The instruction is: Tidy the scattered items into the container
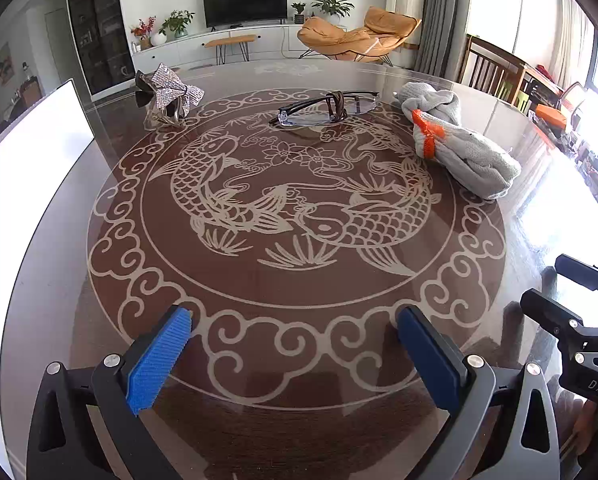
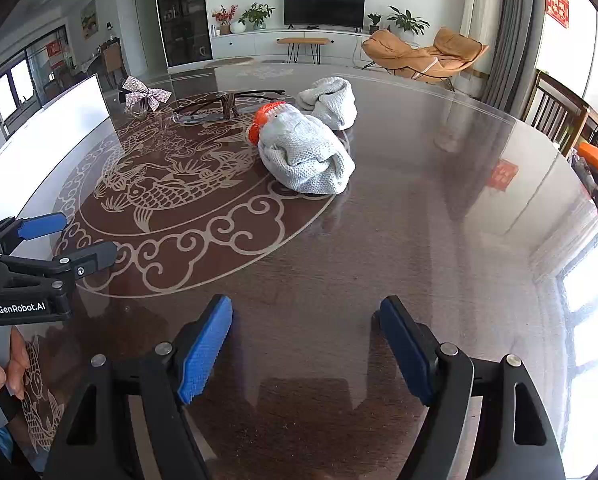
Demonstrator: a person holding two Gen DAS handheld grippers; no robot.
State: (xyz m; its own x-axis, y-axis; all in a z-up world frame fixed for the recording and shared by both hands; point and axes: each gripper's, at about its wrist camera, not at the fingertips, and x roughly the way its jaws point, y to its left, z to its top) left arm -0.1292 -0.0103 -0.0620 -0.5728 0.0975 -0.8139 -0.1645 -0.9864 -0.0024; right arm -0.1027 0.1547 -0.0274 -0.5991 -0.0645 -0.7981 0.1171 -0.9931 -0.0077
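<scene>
A silver glitter bow hair clip (image 1: 171,92) lies at the far left of the round table; it also shows in the right wrist view (image 2: 145,96). A pair of glasses (image 1: 327,110) lies at the far centre, also seen from the right wrist (image 2: 223,108). Grey knit gloves with orange cuffs (image 1: 455,144) lie at the right, near the centre in the right wrist view (image 2: 307,148). A white container (image 1: 31,136) stands at the left edge, also in the right wrist view (image 2: 55,128). My left gripper (image 1: 295,356) is open and empty. My right gripper (image 2: 307,348) is open and empty.
The round table (image 1: 299,280) has a glass top with a koi pattern. My right gripper shows at the right edge of the left wrist view (image 1: 579,312); my left gripper shows at the left of the right wrist view (image 2: 59,240). Wooden chairs (image 2: 559,112) stand beyond the right rim.
</scene>
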